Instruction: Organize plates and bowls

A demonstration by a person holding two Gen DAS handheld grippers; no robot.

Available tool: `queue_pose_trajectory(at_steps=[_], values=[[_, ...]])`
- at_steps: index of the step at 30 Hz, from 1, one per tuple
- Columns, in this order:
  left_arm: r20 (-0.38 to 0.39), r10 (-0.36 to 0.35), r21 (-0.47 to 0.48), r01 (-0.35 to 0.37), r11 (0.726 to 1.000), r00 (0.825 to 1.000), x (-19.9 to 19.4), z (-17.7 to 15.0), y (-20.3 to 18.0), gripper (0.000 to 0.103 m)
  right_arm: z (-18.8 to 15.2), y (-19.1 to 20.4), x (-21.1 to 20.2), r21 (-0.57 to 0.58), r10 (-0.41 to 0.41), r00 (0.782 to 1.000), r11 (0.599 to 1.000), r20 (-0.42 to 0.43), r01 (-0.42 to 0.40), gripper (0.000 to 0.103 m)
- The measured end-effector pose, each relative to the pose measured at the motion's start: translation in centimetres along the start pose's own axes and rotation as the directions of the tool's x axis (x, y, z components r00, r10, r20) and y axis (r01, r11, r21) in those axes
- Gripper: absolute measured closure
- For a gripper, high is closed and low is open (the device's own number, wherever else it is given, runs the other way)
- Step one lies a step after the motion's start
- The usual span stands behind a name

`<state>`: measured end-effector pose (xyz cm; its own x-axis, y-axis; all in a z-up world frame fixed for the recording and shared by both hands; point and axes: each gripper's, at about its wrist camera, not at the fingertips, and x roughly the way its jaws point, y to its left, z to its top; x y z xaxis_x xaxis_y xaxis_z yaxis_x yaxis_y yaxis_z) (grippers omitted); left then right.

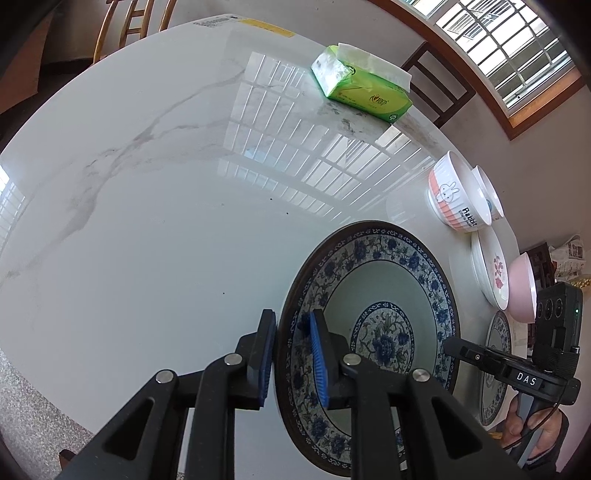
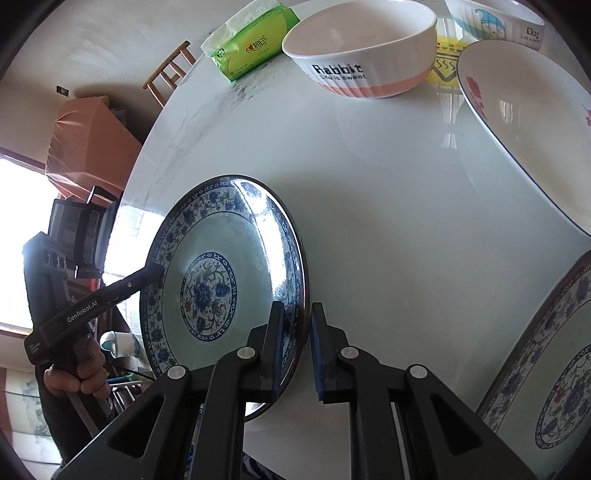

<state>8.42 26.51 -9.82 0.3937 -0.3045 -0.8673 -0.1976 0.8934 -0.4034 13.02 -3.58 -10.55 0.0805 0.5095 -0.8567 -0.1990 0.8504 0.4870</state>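
Observation:
A blue-and-white floral plate (image 1: pixel 384 295) (image 2: pixel 229 266) is held tilted above the white marble table (image 1: pixel 166 184). My left gripper (image 1: pixel 291 328) has its pads on either side of the plate's near rim and grips it. My right gripper (image 2: pixel 297 325) straddles the opposite rim with a gap at its right pad, so it is open. A second blue floral plate (image 2: pixel 546 369) (image 1: pixel 496 369) lies on the table to the right. A pink-striped Rabbit bowl (image 1: pixel 454 195) (image 2: pixel 365 48), a white flower plate (image 1: pixel 491 269) (image 2: pixel 524 122) and a pink bowl (image 1: pixel 522 291) stand nearby.
A green tissue pack (image 1: pixel 362 85) (image 2: pixel 251 44) lies at the table's far edge. Another white bowl with a blue cartoon (image 2: pixel 495 18) stands behind the Rabbit bowl. Wooden chairs (image 1: pixel 125 22) stand around the table. A yellow label (image 2: pixel 445 62) lies near the bowls.

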Motion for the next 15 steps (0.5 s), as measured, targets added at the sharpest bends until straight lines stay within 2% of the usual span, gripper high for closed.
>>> queue_pose_trajectory(at_steps=[13, 15], values=[[0.001, 0.005, -0.028, -0.005, 1.000, 1.000, 0.11, 0.30, 0.36, 0.081, 0.03, 0.21, 0.03, 0.004, 0.018, 1.000, 1.000, -0.010, -0.018, 0.087], [0.013, 0.003, -0.040, -0.002, 0.999, 1.000, -0.29, 0.41, 0.53, 0.077, 0.03, 0.19, 0.01, 0.004, 0.021, 1.000, 1.000, -0.010, -0.021, 0.084]])
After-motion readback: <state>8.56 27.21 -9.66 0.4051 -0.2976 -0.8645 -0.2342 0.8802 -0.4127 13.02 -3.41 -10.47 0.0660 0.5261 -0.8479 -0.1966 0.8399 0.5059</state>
